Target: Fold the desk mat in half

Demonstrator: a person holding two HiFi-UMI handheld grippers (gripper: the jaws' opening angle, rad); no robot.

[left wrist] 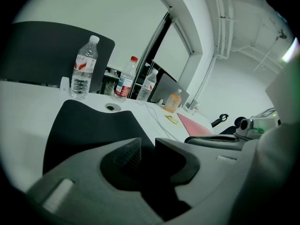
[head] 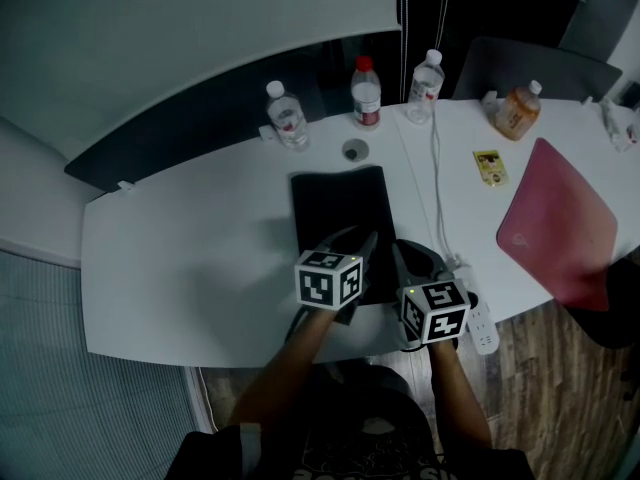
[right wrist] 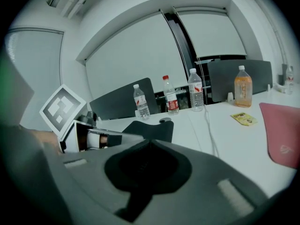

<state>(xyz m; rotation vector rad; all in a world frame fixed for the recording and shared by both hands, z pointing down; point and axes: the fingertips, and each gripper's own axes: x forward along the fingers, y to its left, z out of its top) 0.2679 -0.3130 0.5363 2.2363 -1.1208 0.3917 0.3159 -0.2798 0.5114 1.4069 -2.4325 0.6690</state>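
Lying flat on the white table (head: 180,268), the black desk mat (head: 340,218) is a narrow rectangle at the middle, its long sides running near to far. At its far left stands a clear bottle (head: 286,115), then a round cable hole (head: 354,150) just beyond the mat's far edge and a red-capped bottle (head: 366,93) behind it. The left gripper (head: 358,236) hangs over the mat's near end with a slim gap between its jaws and nothing pinched; the mat shows dark below them. Just to its right, at the mat's near right corner, the right gripper (head: 402,258) has its jaws pressed together, with nothing visible between them. Farther right come another clear bottle (head: 426,86), a white cable (head: 436,168), a yellow packet (head: 490,166), an orange drink bottle (head: 518,111) and a pink pad (head: 558,223).
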